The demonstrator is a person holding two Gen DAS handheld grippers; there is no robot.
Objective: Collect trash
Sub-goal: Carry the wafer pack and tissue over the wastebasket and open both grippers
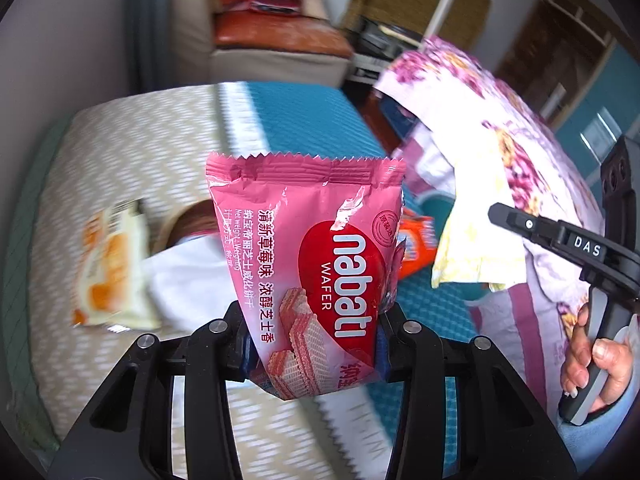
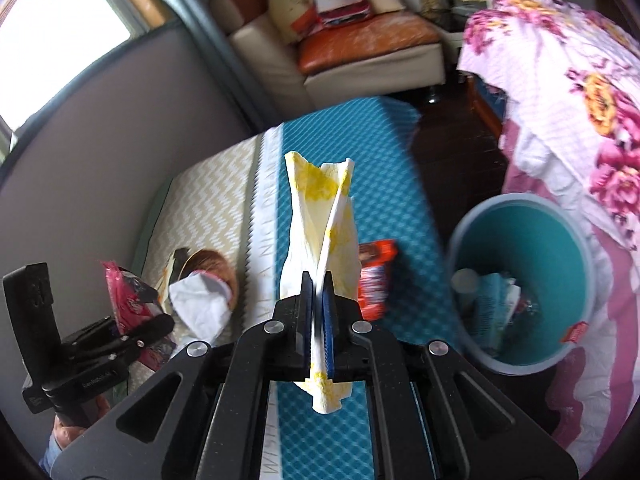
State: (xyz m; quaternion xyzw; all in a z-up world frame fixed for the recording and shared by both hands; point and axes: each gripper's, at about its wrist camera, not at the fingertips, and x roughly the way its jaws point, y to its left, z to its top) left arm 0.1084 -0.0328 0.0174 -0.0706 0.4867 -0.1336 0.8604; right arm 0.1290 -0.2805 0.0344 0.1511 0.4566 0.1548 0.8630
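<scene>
The left gripper [image 1: 312,344] clenched a pink wafer wrapper [image 1: 312,264] upright between its jaws, the right gripper [image 2: 318,320] pinched a yellow-stained tissue [image 2: 320,232], presumably bound for the teal bin [image 2: 460,232] right of the jaws.

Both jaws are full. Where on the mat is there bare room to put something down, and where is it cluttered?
Free: the teal mat beyond the red-orange packet, toward the sofa, and the far chevron mat by the wall. Crowded: the near chevron side, with the white tissue, brown bowl and orange-white wrapper.
</scene>
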